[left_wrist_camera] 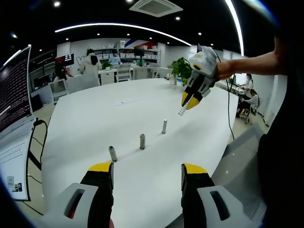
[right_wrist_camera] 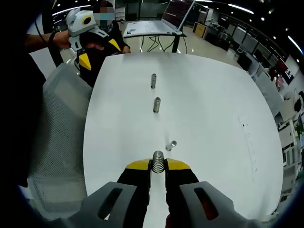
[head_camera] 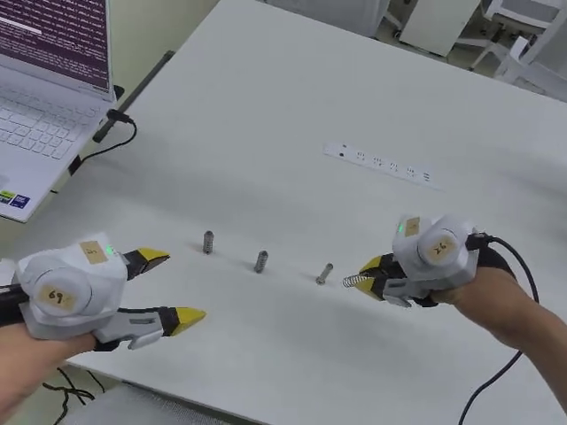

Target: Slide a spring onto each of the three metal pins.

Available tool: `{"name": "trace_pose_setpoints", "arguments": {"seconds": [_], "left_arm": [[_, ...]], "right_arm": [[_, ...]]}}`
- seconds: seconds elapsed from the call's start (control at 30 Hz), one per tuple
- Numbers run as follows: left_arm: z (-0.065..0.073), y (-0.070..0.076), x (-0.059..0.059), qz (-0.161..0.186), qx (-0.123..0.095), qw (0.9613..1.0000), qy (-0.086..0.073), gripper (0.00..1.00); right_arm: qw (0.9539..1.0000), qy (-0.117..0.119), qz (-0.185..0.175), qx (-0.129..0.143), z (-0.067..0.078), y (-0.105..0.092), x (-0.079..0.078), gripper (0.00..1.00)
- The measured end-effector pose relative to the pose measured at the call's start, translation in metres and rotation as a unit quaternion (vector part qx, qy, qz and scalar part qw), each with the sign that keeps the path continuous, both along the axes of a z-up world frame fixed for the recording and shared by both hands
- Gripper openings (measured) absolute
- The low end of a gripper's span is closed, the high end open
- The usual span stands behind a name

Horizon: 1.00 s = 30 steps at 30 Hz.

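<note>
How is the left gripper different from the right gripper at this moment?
The left gripper is open and empty; the right gripper is shut on a spring. The left gripper is beside a spring-covered pin; the right gripper is beside the bare pin. Both have yellow jaw tips.

Laptop (head_camera: pixel 44 97) cropped top and left; rear end of spring (right_wrist_camera: pixel 158 160) hidden between tips of right hand-held gripper (right_wrist_camera: pixel 158 166).

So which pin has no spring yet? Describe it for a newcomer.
On the white table, in front of the power strip, three pins stand in a row. It is the end one nearest the right hand-held gripper, smooth, while the other two wear springs.
</note>
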<state>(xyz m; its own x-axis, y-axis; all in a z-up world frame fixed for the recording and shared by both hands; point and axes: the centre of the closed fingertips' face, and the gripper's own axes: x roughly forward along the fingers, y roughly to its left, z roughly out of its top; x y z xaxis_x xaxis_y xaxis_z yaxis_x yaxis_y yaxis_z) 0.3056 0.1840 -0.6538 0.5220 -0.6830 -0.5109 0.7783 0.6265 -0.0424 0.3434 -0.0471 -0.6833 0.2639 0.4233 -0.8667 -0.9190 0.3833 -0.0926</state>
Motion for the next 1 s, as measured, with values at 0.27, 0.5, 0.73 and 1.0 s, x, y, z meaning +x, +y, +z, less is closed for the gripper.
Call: {"name": "trace_pose_setpoints", "arguments": {"seconds": [0.27,0.5,0.73,1.0], "left_arm": [[0.005,0.014,0.002,0.019,0.001,0.9998,-0.001,0.54],[0.006,0.022,0.005,0.033,0.0,0.9995,0.0,0.55],[0.009,0.027,0.01,0.043,-0.003,0.9991,0.0,0.56],[0.009,0.032,0.012,0.05,-0.005,0.9987,0.003,0.55]], "right_arm": [[0.9997,0.004,0.015,-0.019,-0.008,0.0,0.019,0.08],[0.9989,0.008,0.032,-0.032,-0.014,0.005,0.034,0.08],[0.998,0.018,0.046,-0.04,-0.021,0.011,0.042,0.08],[0.997,0.028,0.054,-0.047,-0.03,0.013,0.043,0.08]]}}
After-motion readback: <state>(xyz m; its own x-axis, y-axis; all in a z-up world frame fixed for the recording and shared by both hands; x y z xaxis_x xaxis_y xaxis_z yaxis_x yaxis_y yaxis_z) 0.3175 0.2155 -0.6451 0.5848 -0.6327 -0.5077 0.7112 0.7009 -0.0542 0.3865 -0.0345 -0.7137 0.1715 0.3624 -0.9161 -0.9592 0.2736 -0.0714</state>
